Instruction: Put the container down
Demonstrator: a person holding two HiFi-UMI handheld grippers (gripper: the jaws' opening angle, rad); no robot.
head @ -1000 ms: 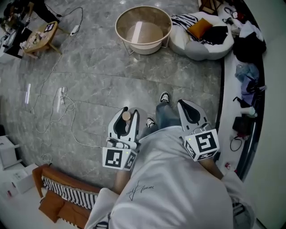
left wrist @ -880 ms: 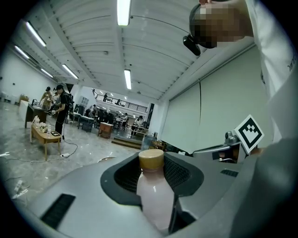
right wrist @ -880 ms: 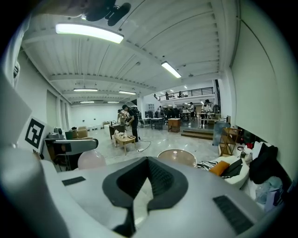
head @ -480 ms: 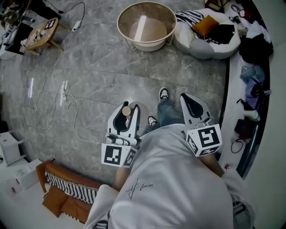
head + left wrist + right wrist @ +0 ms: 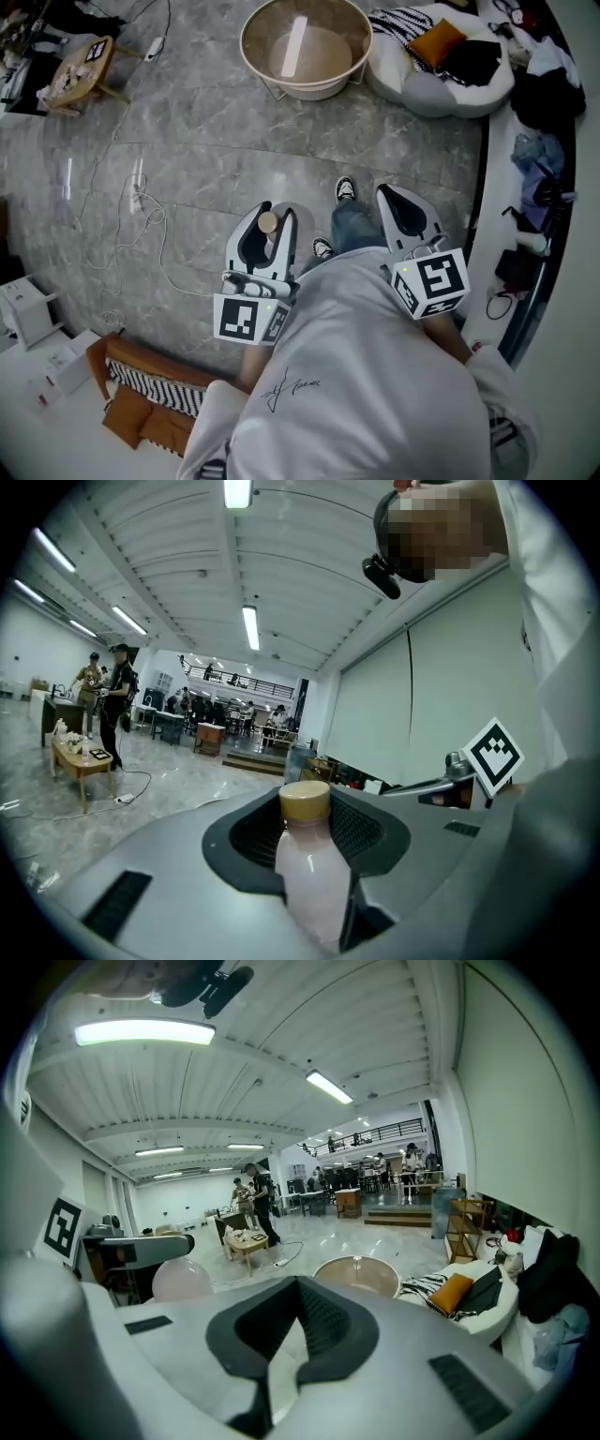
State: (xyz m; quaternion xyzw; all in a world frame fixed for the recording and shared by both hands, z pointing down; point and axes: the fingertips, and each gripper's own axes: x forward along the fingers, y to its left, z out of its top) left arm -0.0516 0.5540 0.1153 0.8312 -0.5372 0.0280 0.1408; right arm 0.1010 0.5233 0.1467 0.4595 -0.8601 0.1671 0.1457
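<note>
The container is a small bottle of pale pink liquid with a tan cap. My left gripper is shut on it and holds it at waist height above the grey stone floor. In the left gripper view the dark pads press the bottle's sides just below the cap. My right gripper is level with it on the other side of the person's body. In the right gripper view its jaws meet with nothing between them.
A round tan tub-shaped table stands ahead, with a white lounger of cushions and clothes to its right. A power strip and cable lie at the left. A brown chair is behind left, and a cluttered ledge runs along the right.
Both grippers keep the same pose and the bottle stays in the left one. The head view has shifted slightly, so the floor and round table sit a little differently in frame.
</note>
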